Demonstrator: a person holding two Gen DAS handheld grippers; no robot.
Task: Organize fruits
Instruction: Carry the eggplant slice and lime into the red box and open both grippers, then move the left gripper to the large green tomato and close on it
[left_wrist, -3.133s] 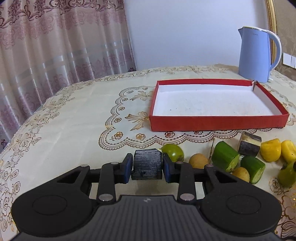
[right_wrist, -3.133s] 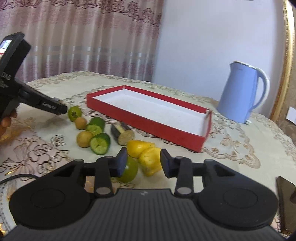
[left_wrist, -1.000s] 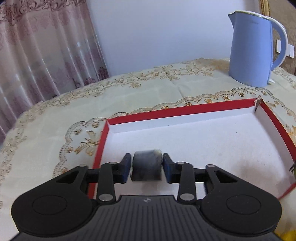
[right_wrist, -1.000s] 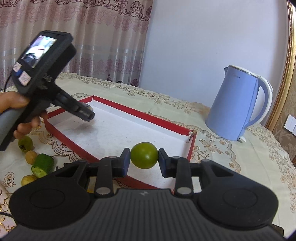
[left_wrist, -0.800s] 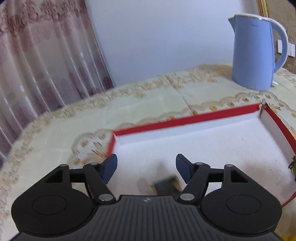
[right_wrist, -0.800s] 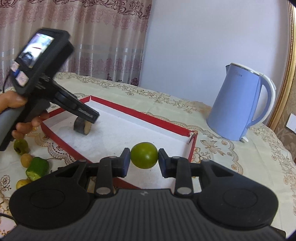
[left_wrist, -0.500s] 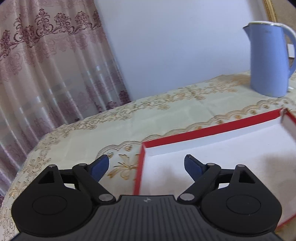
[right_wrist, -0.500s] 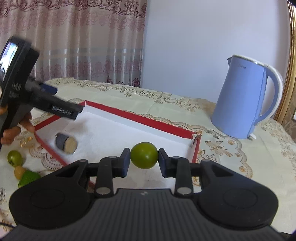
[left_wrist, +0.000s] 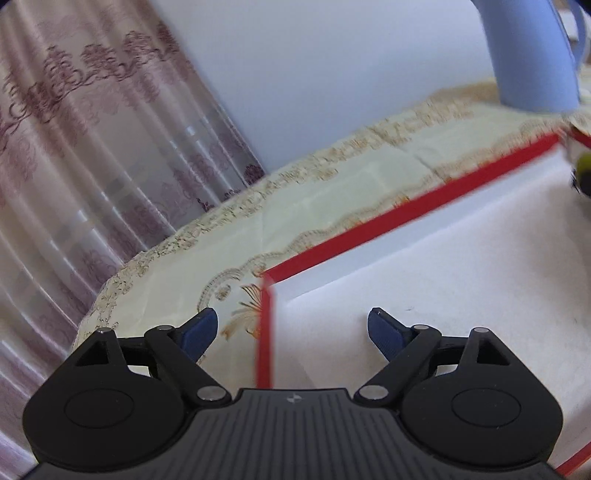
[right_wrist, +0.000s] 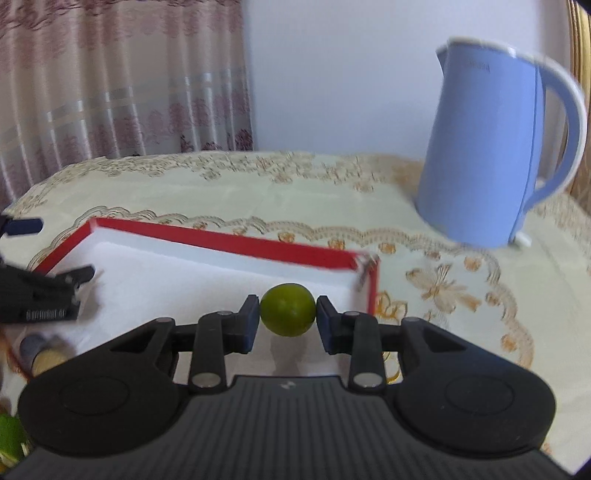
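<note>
Over on the left, the left gripper (left_wrist: 291, 328) hangs above the near-left corner of the red tray (left_wrist: 406, 202), its fingers (left_wrist: 199, 328) spread wide with nothing between them. Just below it, at the tray's left end, lies a short dark chunk with a pale cut face (right_wrist: 42, 356); it is blurred, so I cannot say what it is. It looks firm and blunt-ended, the kind of piece best taken across its round sides, not its flat cuts.

Moving right, the right gripper (right_wrist: 287, 321) has a small green fruit (right_wrist: 288, 309) between its fingers, low over the tray's white floor near the right-hand wall. The fingers are easing apart; a thin gap shows on the right side while the left pad looks to touch the skin. I judge this fruit light, hard and smooth-skinned, so it could roll on the flat tray floor once let go. It wants a hold straight across its widest part, with modest pressure.

Further right, a blue kettle (right_wrist: 491, 147) stands on the embroidered tabletop (right_wrist: 258, 192), well clear of the tray.
</note>
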